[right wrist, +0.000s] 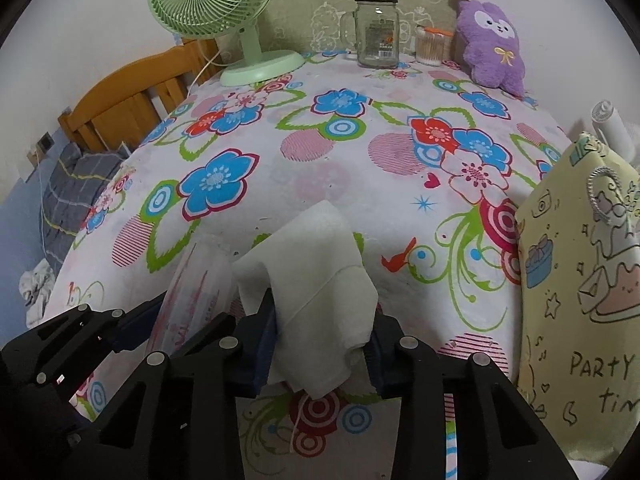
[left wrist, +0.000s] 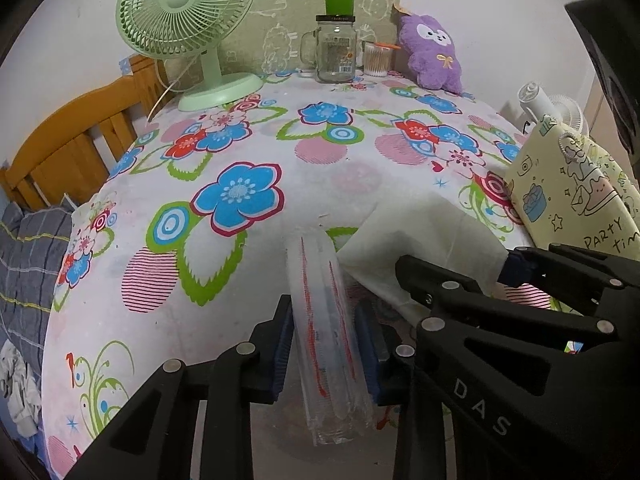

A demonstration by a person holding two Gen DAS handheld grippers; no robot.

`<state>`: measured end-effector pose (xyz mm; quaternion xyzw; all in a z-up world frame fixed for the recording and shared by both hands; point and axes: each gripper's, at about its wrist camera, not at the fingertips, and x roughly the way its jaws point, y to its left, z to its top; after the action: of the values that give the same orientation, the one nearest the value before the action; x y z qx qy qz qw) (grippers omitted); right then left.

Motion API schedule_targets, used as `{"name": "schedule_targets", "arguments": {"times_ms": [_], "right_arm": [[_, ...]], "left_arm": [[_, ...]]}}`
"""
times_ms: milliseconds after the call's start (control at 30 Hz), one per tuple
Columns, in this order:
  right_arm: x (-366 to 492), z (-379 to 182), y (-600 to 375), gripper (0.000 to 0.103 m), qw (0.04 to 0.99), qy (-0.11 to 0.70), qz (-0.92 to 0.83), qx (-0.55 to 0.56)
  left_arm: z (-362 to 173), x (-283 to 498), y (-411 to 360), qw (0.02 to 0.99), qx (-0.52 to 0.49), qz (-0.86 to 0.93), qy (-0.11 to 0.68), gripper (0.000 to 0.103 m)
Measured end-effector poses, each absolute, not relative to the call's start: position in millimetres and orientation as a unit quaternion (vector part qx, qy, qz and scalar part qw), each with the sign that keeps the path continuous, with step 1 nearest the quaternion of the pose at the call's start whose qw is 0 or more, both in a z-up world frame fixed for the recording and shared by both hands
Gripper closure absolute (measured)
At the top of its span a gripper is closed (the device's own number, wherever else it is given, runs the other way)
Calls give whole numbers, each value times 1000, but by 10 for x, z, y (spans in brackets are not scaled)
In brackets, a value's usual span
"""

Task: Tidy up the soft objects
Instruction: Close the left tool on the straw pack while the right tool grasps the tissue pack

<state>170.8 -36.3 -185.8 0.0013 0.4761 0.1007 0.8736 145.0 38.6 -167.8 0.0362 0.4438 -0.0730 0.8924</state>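
1. Plain white wall (left wrist: pixel 72 12) fills the upper left of both views
2. A pale green panel with cartoon line drawings (left wrist: pixel 280 20) leans against the wall, top centre
3. A wooden bed headboard (left wrist: pixel 80 136) stands at left, with grey checked bedding (left wrist: pixel 28 264) below it
4. The worktop carries a flowered cloth (left wrist: pixel 248 196) in blue, red and green
5. Light is even and soft

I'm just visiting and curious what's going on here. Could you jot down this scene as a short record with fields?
surface: table under a floral tablecloth
left gripper: shut on a clear plastic packet with red print
right gripper: shut on a folded white cloth
at the right edge: yellow gift bag, upright
along the back: green desk fan, glass jar mug, cotton swab tub, purple plush toy
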Motion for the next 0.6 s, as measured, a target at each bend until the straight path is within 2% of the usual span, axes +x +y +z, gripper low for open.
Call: {"name": "schedule_targets", "arguments": {"times_ms": [267,600], "right_arm": [[1626,-1777,-405,62,877,471,96,3],[1511,-1652,-456,62,884,458,94,6]], "left_arm": [[-1632,1406,352,896,35,-74,436,82],[-1492,1306,315,904,38,-71,419,85]]}}
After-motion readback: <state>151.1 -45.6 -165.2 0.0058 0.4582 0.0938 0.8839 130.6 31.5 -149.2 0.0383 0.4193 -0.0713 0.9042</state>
